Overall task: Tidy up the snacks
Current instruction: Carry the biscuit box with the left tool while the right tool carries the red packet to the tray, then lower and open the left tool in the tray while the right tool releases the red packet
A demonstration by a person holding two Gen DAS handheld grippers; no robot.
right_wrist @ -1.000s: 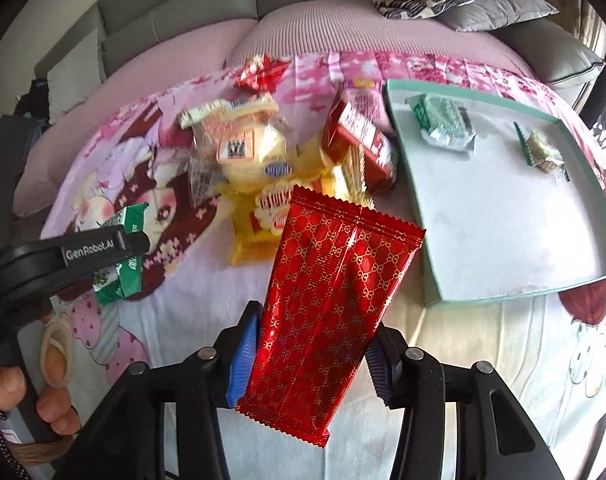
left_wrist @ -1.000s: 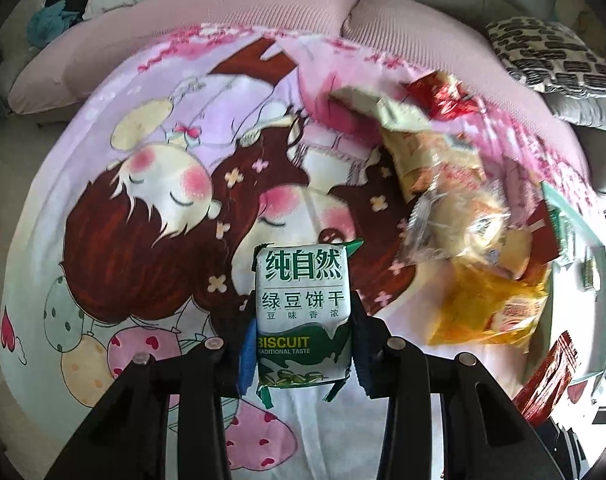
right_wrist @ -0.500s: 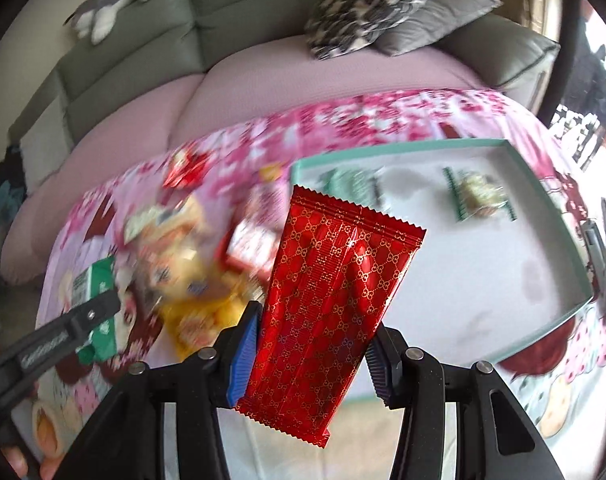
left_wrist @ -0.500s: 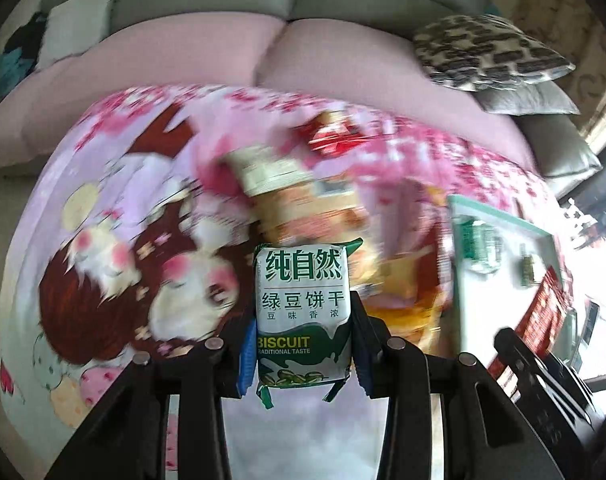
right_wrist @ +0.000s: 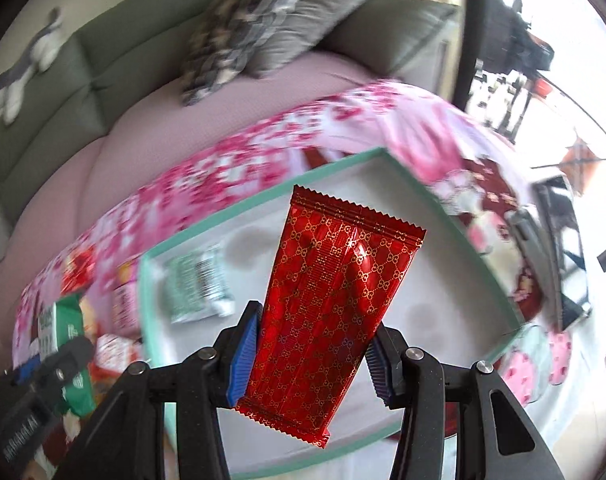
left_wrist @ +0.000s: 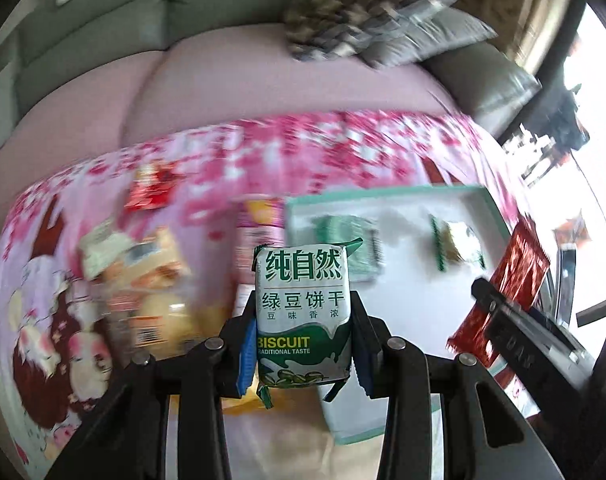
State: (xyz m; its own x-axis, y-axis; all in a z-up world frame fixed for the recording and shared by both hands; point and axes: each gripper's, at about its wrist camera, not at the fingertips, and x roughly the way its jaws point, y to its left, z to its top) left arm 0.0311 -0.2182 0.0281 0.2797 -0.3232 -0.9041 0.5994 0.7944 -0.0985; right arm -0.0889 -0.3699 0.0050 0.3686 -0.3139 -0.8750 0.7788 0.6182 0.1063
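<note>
A grey sofa [left_wrist: 103, 52] with pink seat cushions lies beyond both grippers, a floral cartoon blanket [left_wrist: 343, 148] spread below them. A teal-rimmed white tray [right_wrist: 263, 196] sits under the right gripper [right_wrist: 309, 356] and ahead-right of the left gripper [left_wrist: 303, 344]. The right gripper clamps a red patterned packet [right_wrist: 335, 292]; the left clamps a green biscuit packet [left_wrist: 303, 312]. Loose snacks [left_wrist: 151, 280] lie left of it.
</note>
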